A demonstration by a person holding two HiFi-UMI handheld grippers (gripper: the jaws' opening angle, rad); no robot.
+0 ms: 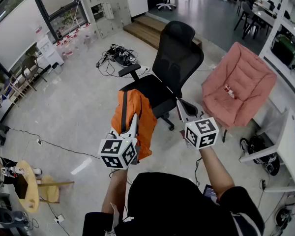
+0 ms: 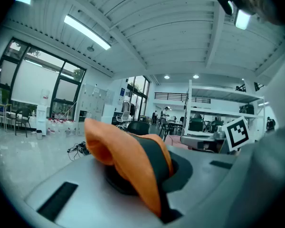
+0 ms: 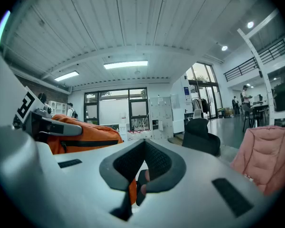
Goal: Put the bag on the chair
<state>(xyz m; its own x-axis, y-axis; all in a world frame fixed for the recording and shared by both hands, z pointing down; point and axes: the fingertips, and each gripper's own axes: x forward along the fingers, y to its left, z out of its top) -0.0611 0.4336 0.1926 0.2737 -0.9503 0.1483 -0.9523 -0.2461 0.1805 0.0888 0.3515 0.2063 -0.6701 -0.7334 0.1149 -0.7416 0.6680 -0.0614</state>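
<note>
Gripping a fold of the orange bag (image 2: 128, 151), the jaws of the left gripper (image 1: 132, 124) hold it hanging above the floor at the front edge of the black chair (image 1: 174, 58), while the right gripper (image 3: 141, 175) hovers alongside, jaws closed.

Pale polished floor (image 1: 78, 107), tall windows (image 1: 59, 4), a pink padded seat (image 1: 238, 85), and what may be lockers (image 1: 105, 6) behind.
</note>
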